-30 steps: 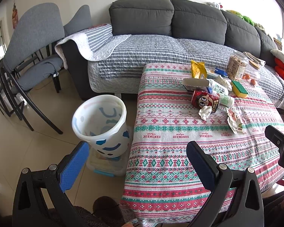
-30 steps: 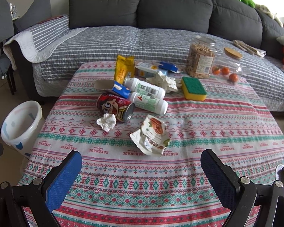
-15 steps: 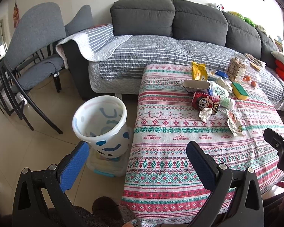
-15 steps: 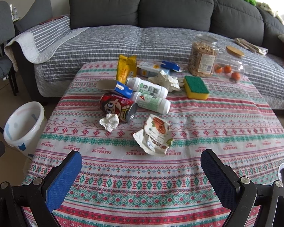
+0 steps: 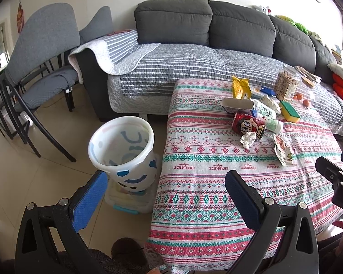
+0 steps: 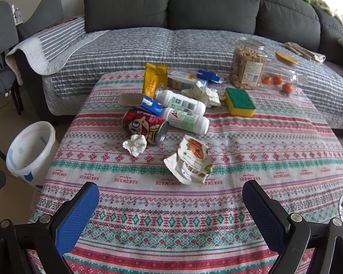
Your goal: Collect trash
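Trash lies on the patterned tablecloth [image 6: 171,217]: a torn nut wrapper [image 6: 191,163], a crumpled tissue [image 6: 135,145], a red cartoon can [image 6: 145,125] on its side, two white bottles [image 6: 183,111], a yellow packet [image 6: 154,80] and a blue carton [image 6: 140,101]. A white bin [image 5: 123,150] stands on the floor left of the table. My right gripper [image 6: 170,202] is open and empty, near the table's front edge, short of the wrapper. My left gripper [image 5: 165,188] is open and empty, between bin and table corner.
A sponge [image 6: 239,101], a jar of snacks [image 6: 248,68] and a clear jar with oranges [image 6: 279,77] stand at the table's far right. A grey sofa [image 6: 171,34] runs behind. Grey chairs [image 5: 41,52] stand at left. The bin rests on a plastic box [image 5: 130,202].
Both grippers have drawn back slightly from the table, so the trash looks a little farther off. Both stay open and empty.
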